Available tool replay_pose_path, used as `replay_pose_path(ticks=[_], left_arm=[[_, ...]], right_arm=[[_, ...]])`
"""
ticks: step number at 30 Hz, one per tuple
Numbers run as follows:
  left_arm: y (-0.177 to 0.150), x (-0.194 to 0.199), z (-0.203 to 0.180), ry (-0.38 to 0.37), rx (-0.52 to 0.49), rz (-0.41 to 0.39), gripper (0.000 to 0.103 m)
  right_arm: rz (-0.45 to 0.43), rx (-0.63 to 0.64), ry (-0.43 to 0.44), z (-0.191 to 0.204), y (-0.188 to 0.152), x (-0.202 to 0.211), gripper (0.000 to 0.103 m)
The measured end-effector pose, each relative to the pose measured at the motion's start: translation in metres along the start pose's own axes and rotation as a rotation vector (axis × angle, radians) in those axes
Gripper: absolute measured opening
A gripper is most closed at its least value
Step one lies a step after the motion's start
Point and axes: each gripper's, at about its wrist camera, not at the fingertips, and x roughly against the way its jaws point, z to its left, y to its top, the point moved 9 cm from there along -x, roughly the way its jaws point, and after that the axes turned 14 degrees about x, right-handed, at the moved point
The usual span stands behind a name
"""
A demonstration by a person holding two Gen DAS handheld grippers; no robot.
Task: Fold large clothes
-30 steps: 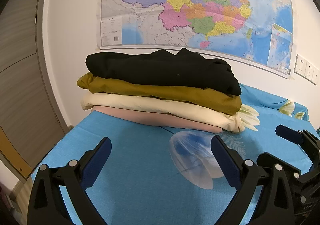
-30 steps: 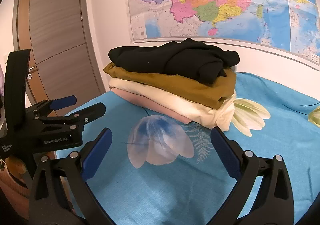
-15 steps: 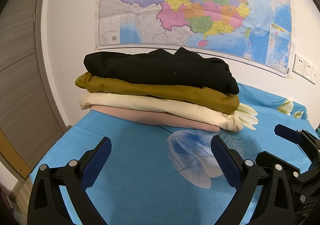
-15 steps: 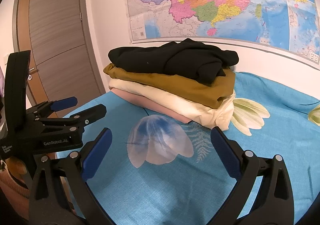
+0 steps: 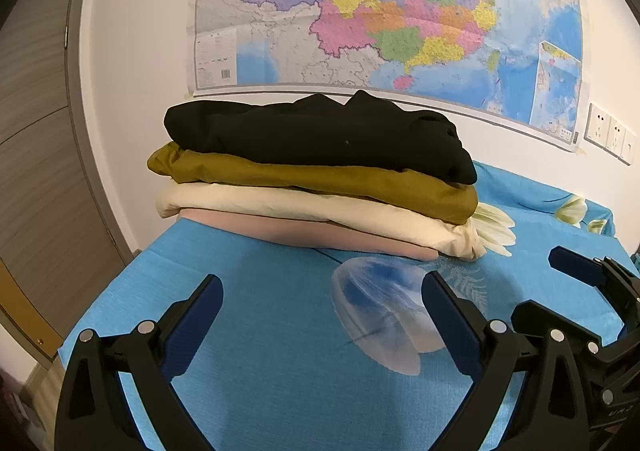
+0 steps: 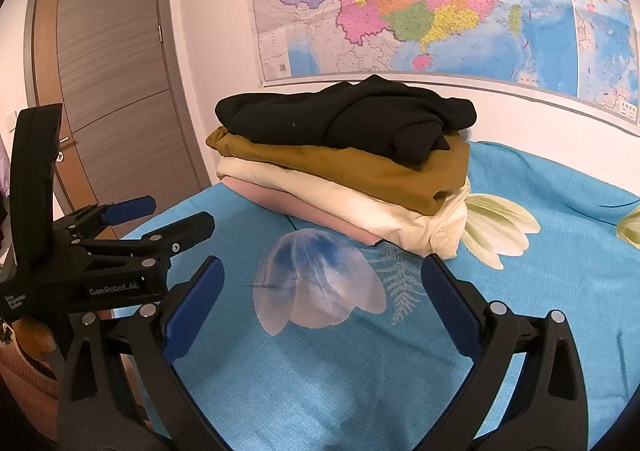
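On bed, far end by wall: stack of four folded clothes, resting on the blue sheet point(image 5: 280, 351)
Stack order top to bottom: black garment point(image 5: 320, 135), mustard garment point(image 5: 320, 179), cream garment point(image 5: 300, 207), pink garment point(image 5: 300, 231)
Black garment: bulkiest, right end rolled over and slightly overhanging the mustard one
Pink garment: mostly covered, only front edge shows, touching sheet
Sheet print: pale petal shape point(image 6: 316, 283) just in front of stack, between stack and jaws; white-green flower point(image 6: 500, 223) beside stack's right end
Left gripper point(image 5: 322, 315): jaws wide open, holding nothing, above the sheet, short of the stack, pointed at it
Right gripper point(image 6: 322, 295): jaws wide open, holding nothing, above the sheet, short of the stack
Gripper positions: side by side, left one visible at left edge of right wrist view, right one at right edge of left wrist view
Wall: coloured map point(image 5: 380, 11) above stack; sockets point(image 5: 610, 133) to right
Door point(image 6: 112, 91): grey wood grain, left of bed, closed
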Motion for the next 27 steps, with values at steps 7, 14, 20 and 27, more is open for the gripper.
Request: replay_pose_path(ticks=[7,14,20,27], left_arm=[[-0.0004,-0.0001,-0.0011,-0.002,-0.003,0.002,0.096],[-0.0013,0.0006,-0.0016,-0.002,-0.004,0.004,0.096],[-0.001,0.0006,-0.0022,-0.001,-0.006,0.002,0.096],[-0.0007,0.0005,-0.0048,-0.005,-0.011,0.002,0.096]], right_arm=[[0.0,-0.001,-0.001,-0.0003,-0.0005,0.0003,0.097],[-0.001,-0.003,-0.002,0.0007,-0.0002,0.0006,0.097],[-0.003,-0.007,-0.007,-0.0011,-0.0006,0.0023,0.097],[-0.007,-0.011,-0.009,-0.0023,-0.0002,0.0034,0.097]])
